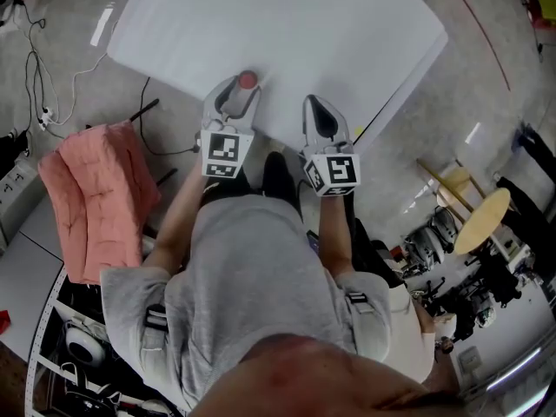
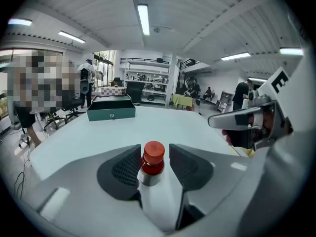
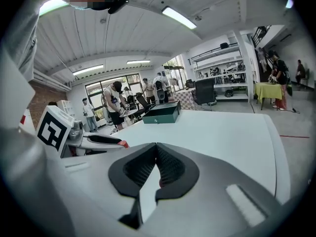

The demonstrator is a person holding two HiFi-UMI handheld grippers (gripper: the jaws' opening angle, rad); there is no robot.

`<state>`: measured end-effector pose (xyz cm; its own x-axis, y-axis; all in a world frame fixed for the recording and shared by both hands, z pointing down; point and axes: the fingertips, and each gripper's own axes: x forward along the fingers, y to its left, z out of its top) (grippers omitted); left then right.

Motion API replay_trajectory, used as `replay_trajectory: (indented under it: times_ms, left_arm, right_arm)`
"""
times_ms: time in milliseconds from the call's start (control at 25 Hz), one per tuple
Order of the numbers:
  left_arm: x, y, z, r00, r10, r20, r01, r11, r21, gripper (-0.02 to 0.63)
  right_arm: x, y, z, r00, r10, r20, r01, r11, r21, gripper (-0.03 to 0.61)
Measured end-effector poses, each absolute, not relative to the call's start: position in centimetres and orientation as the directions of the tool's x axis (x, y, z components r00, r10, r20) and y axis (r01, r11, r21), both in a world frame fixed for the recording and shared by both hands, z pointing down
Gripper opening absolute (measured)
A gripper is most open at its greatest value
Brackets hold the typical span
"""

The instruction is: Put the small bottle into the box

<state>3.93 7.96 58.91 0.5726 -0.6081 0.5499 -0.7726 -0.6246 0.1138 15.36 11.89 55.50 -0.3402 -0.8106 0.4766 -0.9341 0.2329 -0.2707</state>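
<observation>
1. Left gripper (image 1: 233, 91) is let go. Its jaws stand wide apart over the near edge of the white table (image 1: 287, 42). The small bottle (image 2: 152, 158) stands between them and is not squeezed.
2. Right gripper (image 3: 154, 147) is clenched, with its jaws tip to tip and nothing to see in them. It hangs over the same near edge of the table, just beside the left gripper.
3. The table is the biggest thing. Its far end is cut off at the top of the head view.
4. The person (image 1: 261, 294) in a gray shirt stands at the table's near edge. Both hands are hidden behind the grippers' marker cubes.
5. A pink cushion (image 1: 95, 198) lies on the floor to the left of the table. Part of it is hidden under the person's arm.
6. The box (image 2: 111, 107) is dark green and sits at the far end of the table, well apart from the bottle. You cannot see into it from here.
7. The bottle stands upright near the table's near edge, and its red cap (image 2: 153, 152) shows well. Its lower part is hard to tell from the white table behind it.
</observation>
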Motion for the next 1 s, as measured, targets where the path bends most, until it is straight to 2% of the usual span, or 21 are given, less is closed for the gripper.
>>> replay_trajectory:
  times_ms: [160,640,1000]
  left_arm:
    - [3.9,7.6,59.2,0.561,-0.616,0.554,-0.778,-0.62,0.099,0.143]
    - [3.9,7.5,59.0,0.57,-0.621,0.539,-0.775,-0.624,0.1,0.137]
    - [3.3,6.5,55.2,0.573,-0.668,0.475,-0.782,-0.619,0.073,0.137]
  right_arm:
    - [15.7,11.5,55.4,-0.337,-0.813,0.475,-0.934,0.227,-0.275,0.003]
    - [15.9,10.9,55.0,-0.342,-0.815,0.468,-0.933,0.238,-0.269,0.003]
    - [15.1,10.1,52.8,-0.352,-0.829,0.434,-0.931,0.263,-0.252,0.003]
